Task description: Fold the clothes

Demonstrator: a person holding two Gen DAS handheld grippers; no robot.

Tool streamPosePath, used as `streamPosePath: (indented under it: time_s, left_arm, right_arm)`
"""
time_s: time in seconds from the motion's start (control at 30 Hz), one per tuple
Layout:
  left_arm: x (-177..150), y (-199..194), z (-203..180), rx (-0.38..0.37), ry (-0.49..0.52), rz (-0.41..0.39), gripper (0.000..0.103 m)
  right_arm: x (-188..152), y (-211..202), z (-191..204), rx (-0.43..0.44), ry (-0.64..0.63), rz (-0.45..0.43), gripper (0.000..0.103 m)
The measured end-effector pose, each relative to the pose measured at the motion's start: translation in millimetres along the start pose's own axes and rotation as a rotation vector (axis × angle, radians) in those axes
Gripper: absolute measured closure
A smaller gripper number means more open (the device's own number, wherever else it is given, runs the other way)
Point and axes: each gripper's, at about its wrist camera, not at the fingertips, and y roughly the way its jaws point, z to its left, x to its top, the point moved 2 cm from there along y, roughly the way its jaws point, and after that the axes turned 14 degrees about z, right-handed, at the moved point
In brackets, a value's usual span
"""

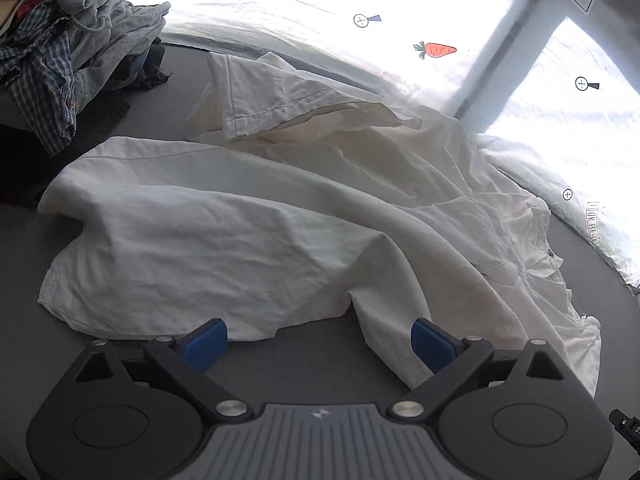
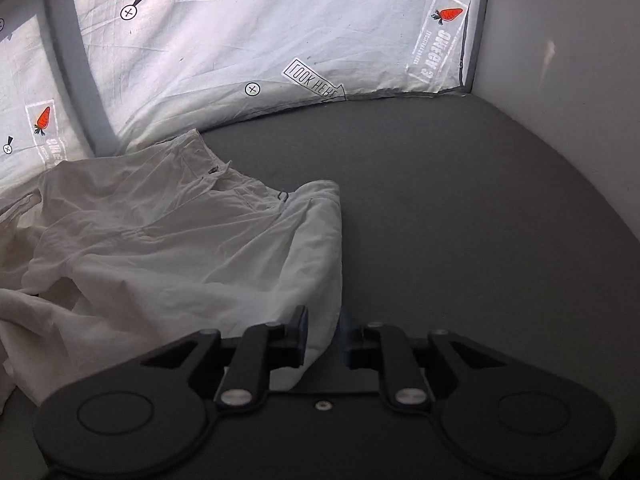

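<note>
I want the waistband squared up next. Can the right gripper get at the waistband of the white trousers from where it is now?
Probably yes. The right gripper sits at the near edge of the white trousers, jaws apart, and the waistband lies exposed farther on, with nothing on top of it.

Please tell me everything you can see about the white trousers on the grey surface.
The white trousers look like thin, creased cotton or linen. They lie unfolded and rumpled on the grey surface, with one hemmed leg thrown across the other. The right wrist view shows the waistband, a button and a belt loop. One fabric edge hangs between the open right tongs.
</note>
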Motion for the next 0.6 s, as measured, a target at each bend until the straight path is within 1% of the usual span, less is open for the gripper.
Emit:
streamPosePath:
  time_s: [0.03,0.1,0.2,0.3,0.37,0.4,0.5,0.53,0.6]
  left_arm:
    - [-5,1,-1,0.002,-0.006,0.001,0.005]
    - [-10,4,3,-0.006,-0.041,0.001,0.004]
    - [-13,5,15,-0.022,-0.115,-0.017,0.004]
    - [-15,3,32,0.0,-0.195,-0.051,0.004]
    - [-14,3,49,0.022,-0.256,-0.068,0.004]
    - [-13,3,58,0.028,-0.282,-0.071,0.004]
    - [-11,4,89,0.048,-0.367,-0.082,0.004]
    - [-11,4,99,0.057,-0.394,-0.083,0.005]
    - [-11,8,119,0.081,-0.447,-0.073,0.005]
  right_arm:
    - [1,-2,0,0.02,-0.016,-0.011,0.06]
    - [9,-1,-2,0.083,-0.009,-0.021,0.056]
    - [23,8,-7,0.167,0.04,-0.019,0.046]
    - [34,26,-21,0.282,0.186,-0.008,0.042]
    - [41,38,-30,0.362,0.289,-0.003,0.041]
    - [43,43,-34,0.389,0.336,0.002,0.04]
    - [44,59,-46,0.435,0.468,0.022,0.04]
    - [43,62,-48,0.427,0.481,0.028,0.04]
    - [38,65,-46,0.369,0.456,0.039,0.041]
